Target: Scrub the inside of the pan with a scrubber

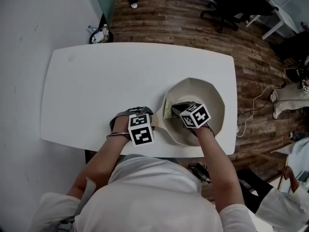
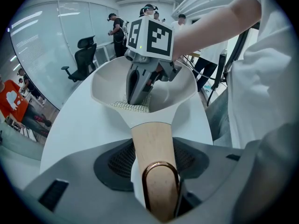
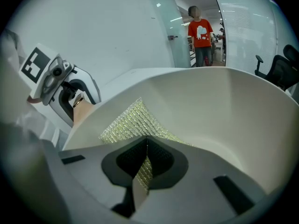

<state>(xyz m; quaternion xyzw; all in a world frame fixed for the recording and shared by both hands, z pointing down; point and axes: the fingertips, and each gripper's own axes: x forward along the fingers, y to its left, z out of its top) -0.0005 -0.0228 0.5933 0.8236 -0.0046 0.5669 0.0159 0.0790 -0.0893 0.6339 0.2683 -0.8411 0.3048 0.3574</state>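
Observation:
A cream pan [image 1: 215, 103] sits at the right side of the white table [image 1: 96, 81]. Its wooden handle [image 2: 152, 141], ending in a copper loop, lies between the pads of my left gripper [image 2: 155, 164], which is shut on it. In the head view the left gripper [image 1: 141, 118] sits just left of the pan. My right gripper [image 1: 177, 108] is shut on a yellow-green mesh scrubber [image 1: 168, 108] and presses it against the pan's inner left wall, near the handle. The right gripper view shows the scrubber [image 3: 133, 120] pinched in the right gripper [image 3: 146, 158], lying against the pan wall [image 3: 224, 111].
The pan lies close to the table's right and front edges. Bare tabletop stretches to the left and back. Beyond the table are wooden floor, a black office chair [image 1: 231, 4], a bin with bottles [image 1: 100, 34] and people standing in the background.

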